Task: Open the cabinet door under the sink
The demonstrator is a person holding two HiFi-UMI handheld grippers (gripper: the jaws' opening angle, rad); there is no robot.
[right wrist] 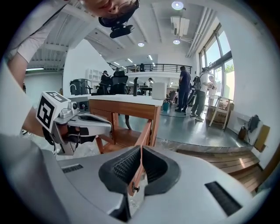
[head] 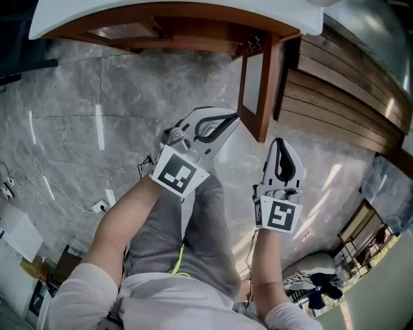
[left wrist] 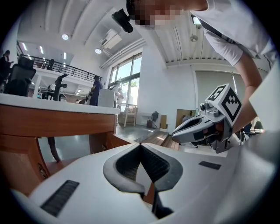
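The person is bending over the sink [head: 161,13]. The cabinet door [head: 258,90] beneath it is already hanging open, swung out edge-on from the wooden cabinet [head: 155,35] toward the person, over the grey floor [head: 77,109]. The left gripper [head: 229,121] is hovering just left of the door's lower end, its jaws pressed together with nothing between them. The right gripper [head: 280,147] is hanging just right of that lower end, apart from the wood. Its jaws are also clenched and empty, and its own view is showing the door's edge beyond them rather than inside them. To my eye the opening is essentially done, as the door is standing roughly square to the cabinet front. What is left, if anything, is swinging it wider or drawing both grippers away.
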